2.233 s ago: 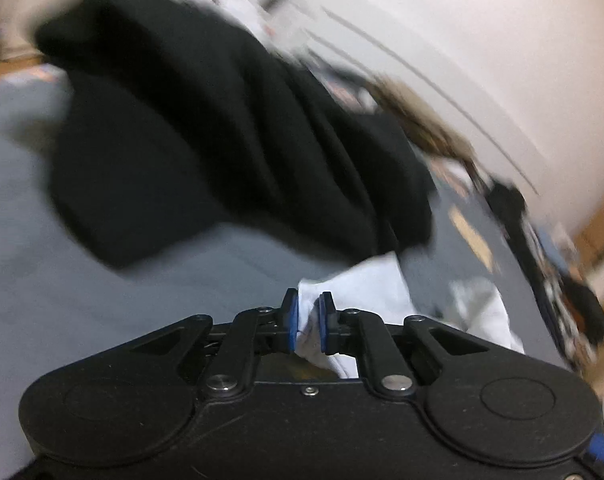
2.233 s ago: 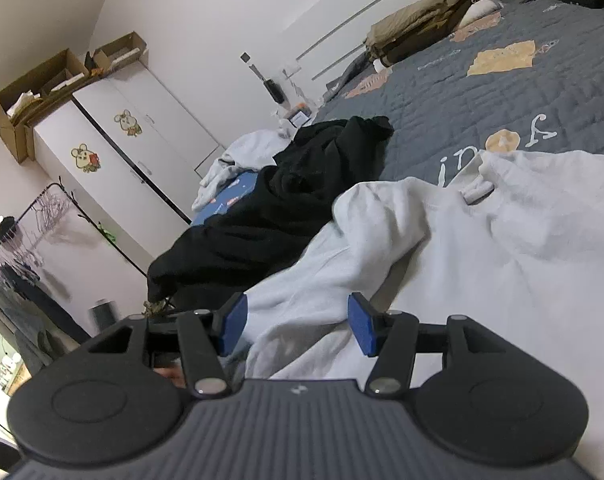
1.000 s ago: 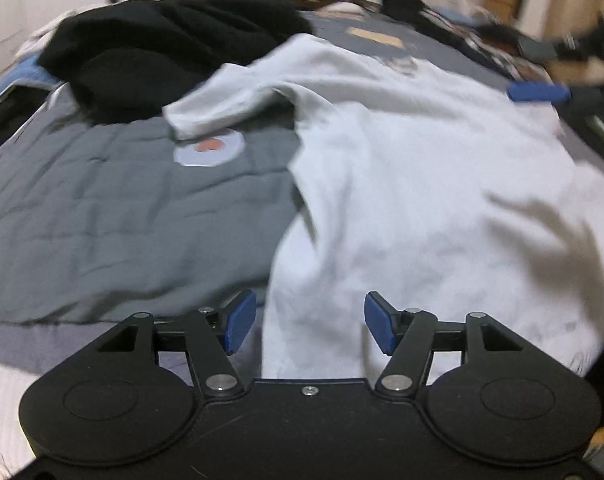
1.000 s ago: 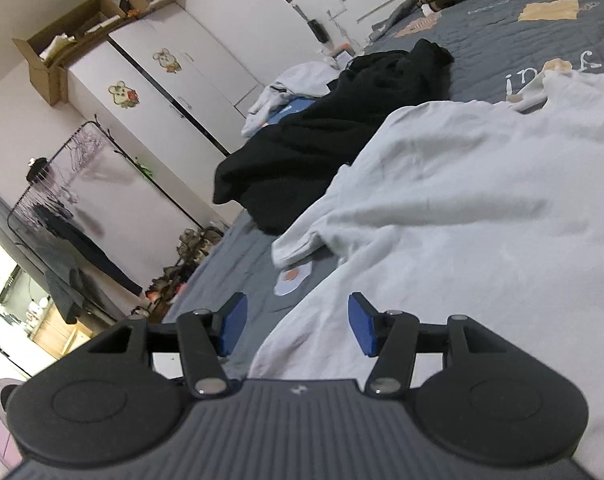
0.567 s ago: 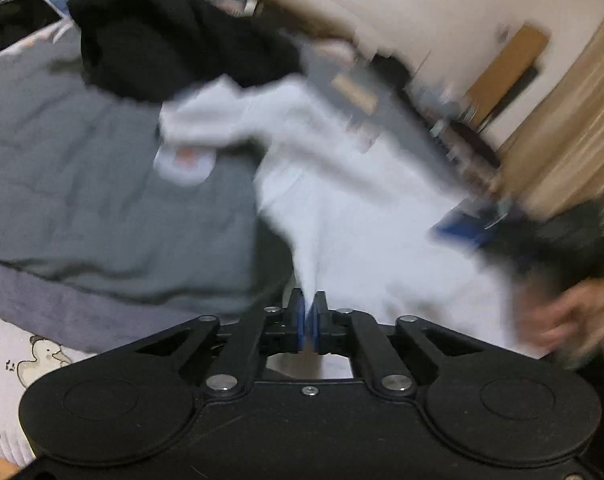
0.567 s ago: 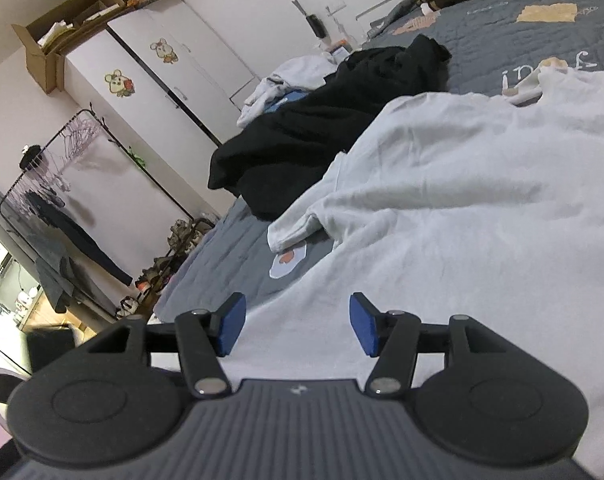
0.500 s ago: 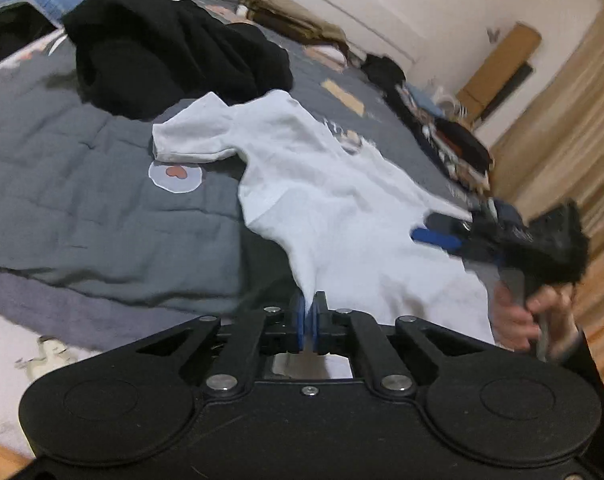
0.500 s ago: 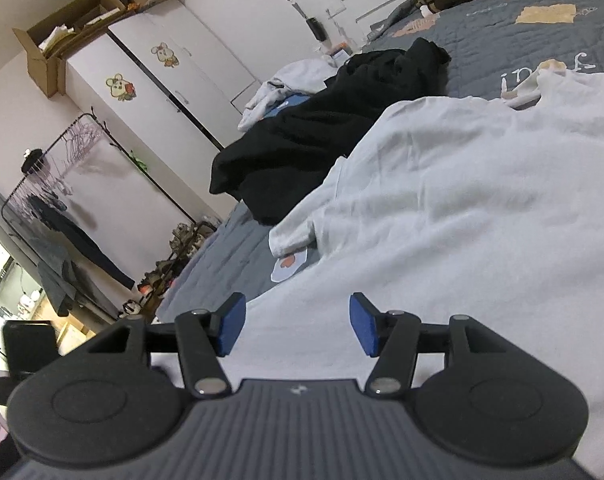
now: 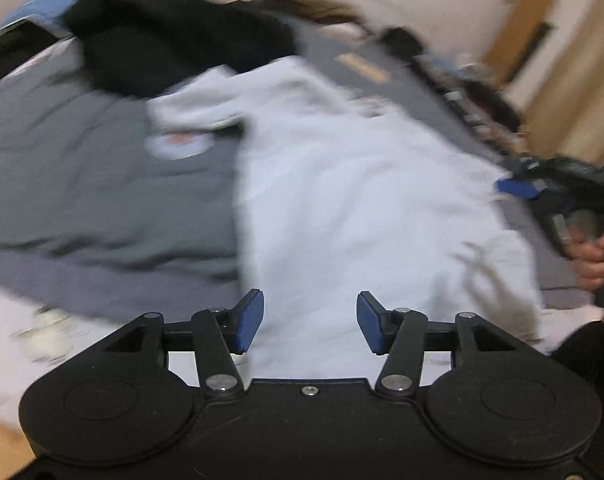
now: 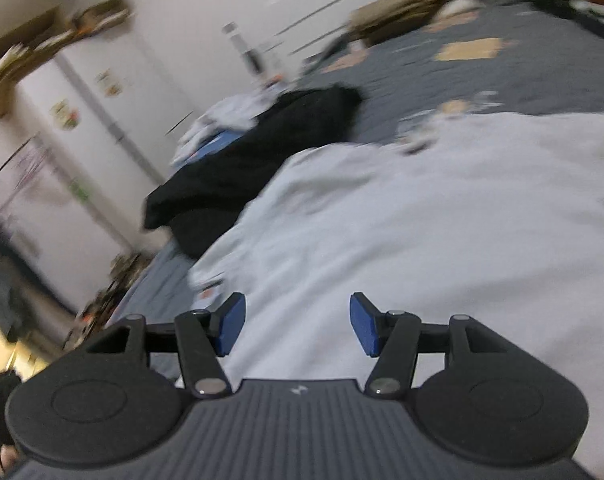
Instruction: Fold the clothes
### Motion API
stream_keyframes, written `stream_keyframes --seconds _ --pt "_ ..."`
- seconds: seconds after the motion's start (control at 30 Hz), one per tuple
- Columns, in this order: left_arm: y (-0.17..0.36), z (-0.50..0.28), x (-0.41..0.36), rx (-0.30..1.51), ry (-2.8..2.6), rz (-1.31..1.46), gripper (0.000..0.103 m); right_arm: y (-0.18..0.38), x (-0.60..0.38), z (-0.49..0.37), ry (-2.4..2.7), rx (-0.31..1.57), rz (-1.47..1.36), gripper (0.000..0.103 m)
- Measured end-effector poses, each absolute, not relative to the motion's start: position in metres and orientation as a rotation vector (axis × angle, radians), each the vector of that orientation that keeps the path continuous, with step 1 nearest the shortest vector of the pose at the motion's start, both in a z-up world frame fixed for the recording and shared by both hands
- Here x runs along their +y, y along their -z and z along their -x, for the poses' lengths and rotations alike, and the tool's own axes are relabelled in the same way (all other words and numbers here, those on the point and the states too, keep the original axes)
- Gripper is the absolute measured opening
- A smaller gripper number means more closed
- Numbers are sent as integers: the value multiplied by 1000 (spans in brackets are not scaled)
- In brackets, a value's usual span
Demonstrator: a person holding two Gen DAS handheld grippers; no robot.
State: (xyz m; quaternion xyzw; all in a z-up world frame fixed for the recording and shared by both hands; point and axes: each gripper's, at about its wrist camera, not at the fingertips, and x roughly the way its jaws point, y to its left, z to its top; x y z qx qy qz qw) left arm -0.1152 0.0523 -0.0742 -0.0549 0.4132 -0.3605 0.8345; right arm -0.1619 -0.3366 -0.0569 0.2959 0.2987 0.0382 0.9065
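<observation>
A white T-shirt [image 9: 361,200] lies spread flat on a grey quilted bed [image 9: 82,184], one short sleeve pointing left. My left gripper [image 9: 309,320] hovers over the shirt's near hem. Its jaws are opening, and the cloth lies below them, not pinched between the pads. In the left wrist view my right gripper [image 9: 517,188] reaches in from the right edge, held by a hand [image 9: 593,256]. In its own view the right gripper [image 10: 298,322] stands open just above the white T-shirt [image 10: 421,240], gripping nothing. Both views are motion-blurred.
A heap of black clothes [image 9: 174,40] lies beyond the shirt's sleeve, the same black heap [image 10: 254,168] in the right view. A tan folded pile [image 10: 401,0] sits at the bed's far end. A white wardrobe [image 10: 114,92] and a clothes rack [image 10: 14,168] stand left of the bed.
Half a second ago my left gripper was shut on the shirt's hem; now its jaws stand apart and the cloth has dropped free. Both grippers have shifted and the views have blurred.
</observation>
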Motion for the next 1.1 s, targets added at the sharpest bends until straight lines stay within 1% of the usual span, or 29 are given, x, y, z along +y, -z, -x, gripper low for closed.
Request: stream_keyframes --seconds 0.2,0.5,0.6,0.67,0.9,1.0,1.07,1.1 --pt "84 123 -11 796 898 183 52 67 -376 218 131 658 -600 58" --pt "84 130 -55 767 980 205 54 82 -428 284 190 911 -415 59" --pt "81 135 -69 752 1007 197 57 93 -443 295 159 986 -428 59" --pt "81 140 -79 752 1023 187 57 103 -448 300 144 1020 -446 59" --pt "85 148 -99 762 1036 155 57 143 -457 297 129 1090 -504 59" --pt "86 148 -102 768 1027 161 57 162 -454 296 104 1089 -554 59" --pt "86 147 -105 771 1021 165 57 170 -451 296 88 1083 -584 57" --pt "86 146 -106 772 1018 169 57 172 -449 296 80 1079 -595 47"
